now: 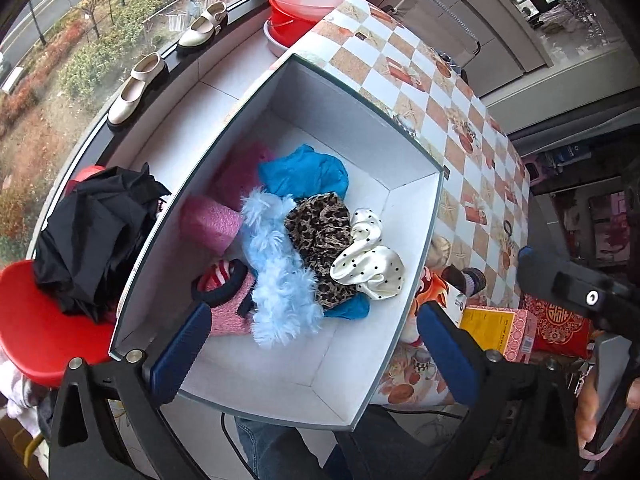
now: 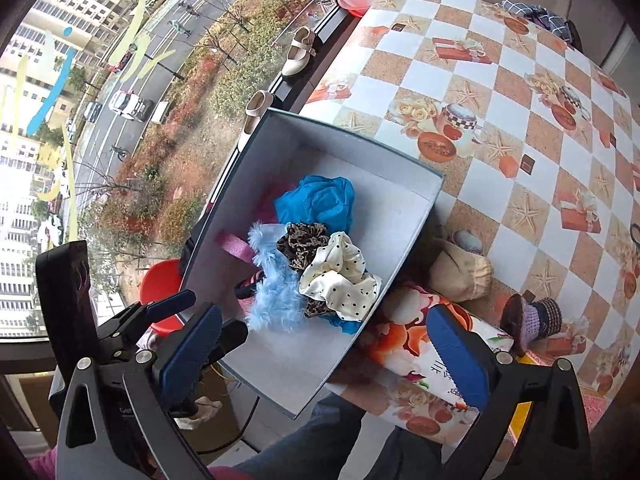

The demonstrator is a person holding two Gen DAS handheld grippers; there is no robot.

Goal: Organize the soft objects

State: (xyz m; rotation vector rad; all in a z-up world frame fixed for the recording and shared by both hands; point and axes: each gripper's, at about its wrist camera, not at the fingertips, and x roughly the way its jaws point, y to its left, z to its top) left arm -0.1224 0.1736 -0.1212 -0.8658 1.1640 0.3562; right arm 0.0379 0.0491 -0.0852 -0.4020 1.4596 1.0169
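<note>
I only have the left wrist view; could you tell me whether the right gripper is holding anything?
Observer: No, the right gripper is open, with nothing between its fingers.
Operator: Thank you. Is anything soft lying outside the box?
Observer: Yes, a beige pouch lies on the table, beside the right wall of the box.
Operator: Is there anything farther off?
Observer: A checked cloth lies at the table's far corner.
</note>
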